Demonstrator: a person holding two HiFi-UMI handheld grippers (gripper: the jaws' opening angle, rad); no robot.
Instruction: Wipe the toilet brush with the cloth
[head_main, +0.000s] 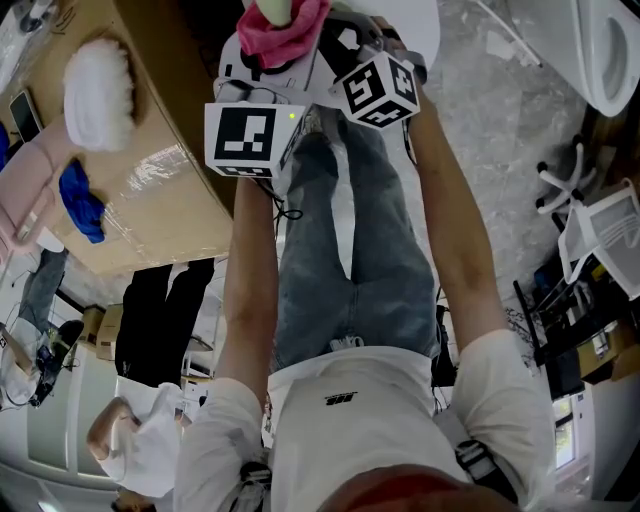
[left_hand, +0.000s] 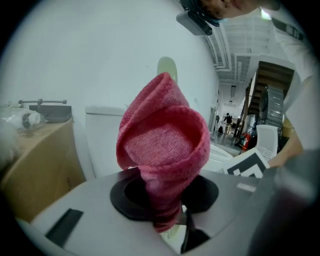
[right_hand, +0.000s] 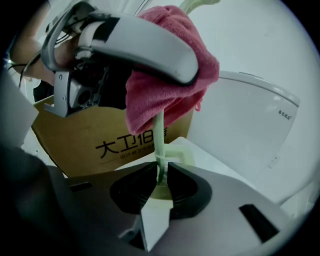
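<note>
The person is standing and holding both tools out in front at the top of the head view. The left claw (left_hand: 170, 220) is gripping the pink cloth (left_hand: 162, 150), its jaws pressing in on the bunched lower part. Above the jaws the fabric is opening out into a cone. The cloth is wrapping around the pale green handle of the toilet brush (right_hand: 159, 135), whose rounded tip is poking out above the fabric in the left gripper view.

The right claw (right_hand: 161, 175) is clamping the same thin handle lower down, with its jaws nearly together on the stem. The cloth is sitting on the handle just above that grip, close to it. A pale green block is showing just behind the right jaws; what it is cannot be told.

A white toilet (right_hand: 250, 120) is standing behind the brush. To the person's left, a cardboard box (head_main: 170, 170) is carrying a white fluffy thing (head_main: 98, 95) and a blue rag (head_main: 82, 200).
</note>
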